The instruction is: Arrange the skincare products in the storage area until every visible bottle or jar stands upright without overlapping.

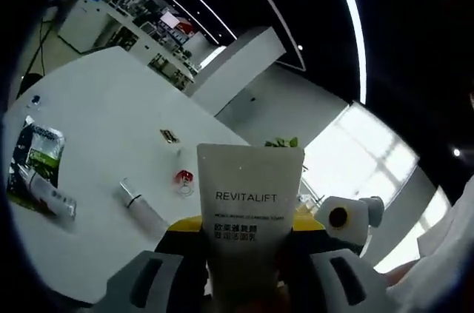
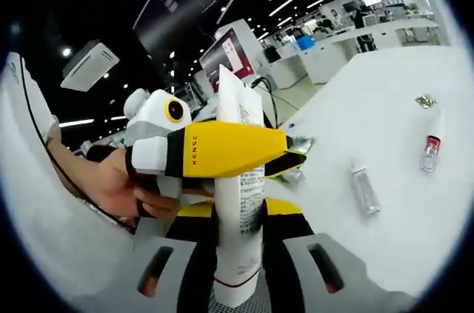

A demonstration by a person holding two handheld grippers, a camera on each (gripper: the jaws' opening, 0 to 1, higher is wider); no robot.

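Observation:
A pale REVITALIFT tube (image 1: 250,202) stands upright in the air between both grippers. My left gripper (image 1: 248,230) is shut on it, with its yellow tips on either side of the tube's lower half. In the right gripper view the same tube (image 2: 238,254) rises between the jaws of my right gripper (image 2: 238,211), which is shut on its lower end. The left gripper (image 2: 292,153), held by a hand (image 2: 122,183), comes in from the left and clamps the tube at mid-height.
On the white table (image 1: 111,113) lie a small clear bottle (image 1: 141,206), a red-capped tube (image 1: 183,178), a small flat item (image 1: 169,135) and a green-black sachet (image 1: 33,157) with a tube (image 1: 50,196) on it. The clear bottle (image 2: 364,187) and red-capped tube (image 2: 429,150) lie to the right.

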